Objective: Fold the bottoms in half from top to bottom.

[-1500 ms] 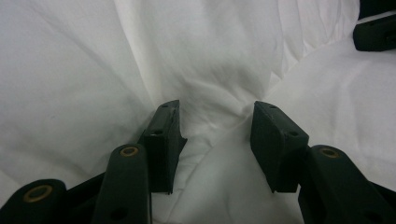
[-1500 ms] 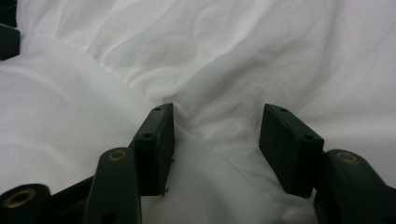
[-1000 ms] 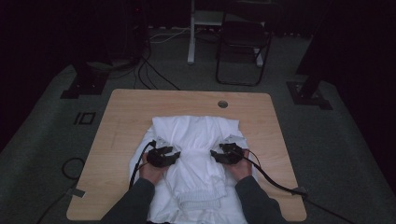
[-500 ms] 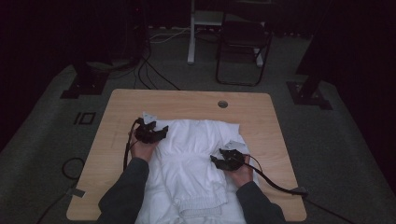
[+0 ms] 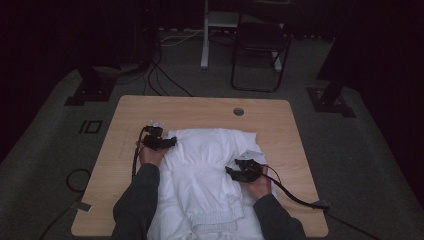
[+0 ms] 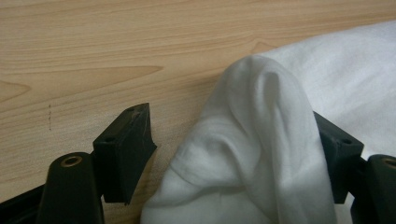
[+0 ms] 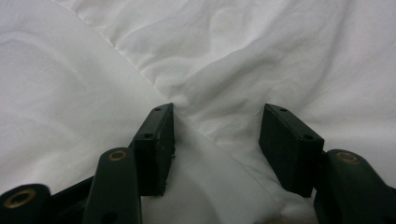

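Observation:
A white garment [image 5: 210,165] lies spread on the wooden table [image 5: 200,107]. My left gripper [image 5: 172,141] is at the garment's far left corner. In the left gripper view its jaws [image 6: 229,114] have just been opening. A hump of white cloth [image 6: 252,140] stands between them, leaning on the right jaw and clear of the left one. My right gripper [image 5: 229,171] rests over the garment's right side. Its jaws [image 7: 218,108] stand apart, with a soft ridge of cloth [image 7: 280,46] lying under and between them, not pinched.
A round cable hole [image 5: 238,111] sits near the table's far edge. The right gripper's cable [image 5: 295,192] trails across the front right corner. Beyond the table stand a dark chair [image 5: 260,50], floor cables [image 5: 165,75] and black stand bases [image 5: 87,92].
My left hand has moved from the garment's middle out to its far left corner, pulling the cloth wider there. Its jaws have parted. The right hand has stayed put.

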Tool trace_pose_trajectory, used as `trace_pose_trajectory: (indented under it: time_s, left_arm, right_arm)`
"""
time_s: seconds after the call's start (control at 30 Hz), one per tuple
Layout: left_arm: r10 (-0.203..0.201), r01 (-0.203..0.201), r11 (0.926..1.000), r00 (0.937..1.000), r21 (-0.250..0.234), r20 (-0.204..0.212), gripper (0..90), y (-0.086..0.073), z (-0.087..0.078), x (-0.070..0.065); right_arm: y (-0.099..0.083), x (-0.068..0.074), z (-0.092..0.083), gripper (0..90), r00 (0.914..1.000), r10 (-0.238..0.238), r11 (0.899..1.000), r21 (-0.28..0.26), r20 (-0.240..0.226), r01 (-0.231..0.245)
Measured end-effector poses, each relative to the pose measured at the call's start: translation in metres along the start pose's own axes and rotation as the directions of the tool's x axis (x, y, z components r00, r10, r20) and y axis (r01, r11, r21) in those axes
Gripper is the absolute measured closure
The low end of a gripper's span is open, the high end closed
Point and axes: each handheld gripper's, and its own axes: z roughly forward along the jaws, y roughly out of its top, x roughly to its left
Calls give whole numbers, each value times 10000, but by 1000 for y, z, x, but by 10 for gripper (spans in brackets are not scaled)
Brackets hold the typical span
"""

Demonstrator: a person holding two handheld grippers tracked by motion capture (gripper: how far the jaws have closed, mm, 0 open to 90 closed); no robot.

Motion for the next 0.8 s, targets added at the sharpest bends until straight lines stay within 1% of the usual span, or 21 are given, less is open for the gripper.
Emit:
trace_pose_trajectory:
  time_s: [0.03, 0.1, 0.13, 0.17, 0.23, 0.3, 0.33, 0.4, 0.43, 0.47, 0.57, 0.6, 0.63, 0.67, 0.73, 0.77, 0.8]
  left_arm:
    - [33, -33, 10000, 10000, 25, 92, 280, 0, 0, 0]
    - [228, -231, 9997, 9994, 117, 266, 372, 2, -1, -3]
    - [312, -316, 9994, 9992, 160, 254, 394, 2, -1, -4]
    - [357, -361, 9991, 9991, 199, 237, 401, 3, 0, -4]
    - [345, -353, 9990, 9990, 263, 274, 405, 4, 0, -4]
    - [351, -360, 9989, 9989, 313, 295, 404, 4, 0, -4]
    - [352, -362, 9989, 9989, 314, 301, 405, 4, 0, -4]
    - [349, -359, 9989, 9989, 305, 308, 404, 4, 0, -4]
    - [351, -361, 9989, 9989, 299, 312, 403, 4, 0, -4]
    - [352, -362, 9989, 9989, 304, 322, 403, 5, 0, -4]
    - [336, -346, 9991, 9987, 263, 385, 403, 5, 0, -3]
    - [350, -360, 9990, 9986, 257, 401, 403, 5, 0, -3]
    - [334, -345, 9991, 9985, 247, 430, 402, 5, 0, -2]
    - [316, -328, 9992, 9985, 246, 457, 402, 5, 0, -2]
    - [276, -287, 9993, 9985, 241, 470, 402, 5, 0, -2]
    - [274, -286, 9993, 9985, 244, 467, 402, 5, 0, -2]
    - [281, -293, 9993, 9985, 248, 462, 402, 5, 0, -2]
  right_arm:
    - [2, -1, 0, 443, 10000, 33, 9999, 128, -91, -32]
    - [8, -6, -2, 433, 9995, 144, 9996, 257, -297, -137]
    - [11, -8, -5, 422, 9996, 143, 9998, 122, -227, -140]
    - [16, -13, -8, 410, 9999, 114, 9999, -67, -4, -114]
    - [28, -25, -16, 391, 9984, 314, 9983, -496, 466, -291]
    - [41, -43, -20, 356, 9943, 703, 9944, -847, 803, -634]
    - [47, -54, -20, 341, 9914, 977, 9920, -889, 874, -899]
    - [55, -75, -15, 309, 9822, 1550, 9851, -918, 1061, -1455]
    - [57, -85, -10, 291, 9763, 1793, 9816, -879, 1208, -1694]
    - [58, -94, -5, 283, 9708, 2051, 9773, -798, 1248, -1962]
    - [60, -115, 12, 250, 9531, 2727, 9620, -547, 1317, -2677]
    - [60, -120, 18, 238, 9466, 2989, 9543, -465, 1209, -2953]
    - [60, -123, 23, 231, 9422, 3149, 9491, -299, 1144, -3136]
    - [59, -126, 28, 228, 9399, 3204, 9468, -96, 1182, -3215]
    - [59, -127, 35, 219, 9396, 3201, 9464, 54, 1210, -3231]
    - [59, -127, 38, 212, 9396, 3130, 9479, 166, 1382, -3182]
    - [59, -126, 41, 215, 9383, 3139, 9470, 226, 1450, -3203]
